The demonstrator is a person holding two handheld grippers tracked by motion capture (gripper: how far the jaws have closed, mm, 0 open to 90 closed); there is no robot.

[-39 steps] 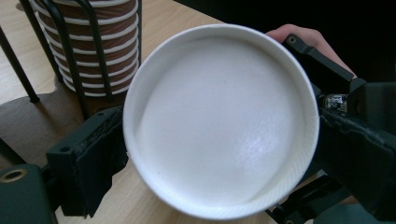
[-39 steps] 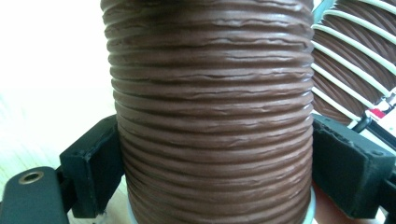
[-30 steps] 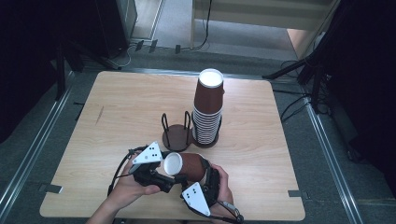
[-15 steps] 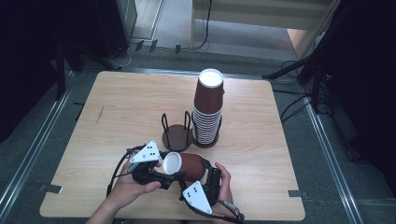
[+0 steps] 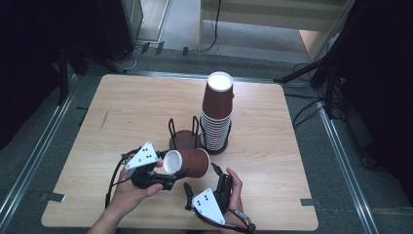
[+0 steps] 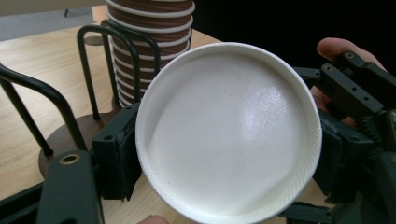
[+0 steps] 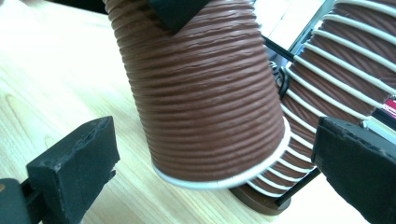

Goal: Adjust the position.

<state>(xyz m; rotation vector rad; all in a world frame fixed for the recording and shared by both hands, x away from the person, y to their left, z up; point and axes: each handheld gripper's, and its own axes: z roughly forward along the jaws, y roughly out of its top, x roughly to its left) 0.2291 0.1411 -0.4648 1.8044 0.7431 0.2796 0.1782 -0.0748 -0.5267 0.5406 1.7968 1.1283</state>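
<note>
A brown ribbed paper cup (image 5: 190, 162) lies on its side above the table's front, between two hand-held grippers. My left gripper (image 5: 171, 168) is shut on it near its white base (image 6: 229, 130), with a black jaw pressed against each side. My right gripper (image 5: 202, 178) is open. Its two jaws stand apart on either side of the cup's wide white-rimmed mouth (image 7: 219, 179), with a gap on both sides. A hand holds each gripper.
A tall stack of upturned brown cups (image 5: 216, 112) stands in a black wire holder, just behind the held cup. An empty wire holder on a brown round base (image 5: 185, 139) sits to its left. The wooden table (image 5: 136, 107) is ringed by dark floor and cables.
</note>
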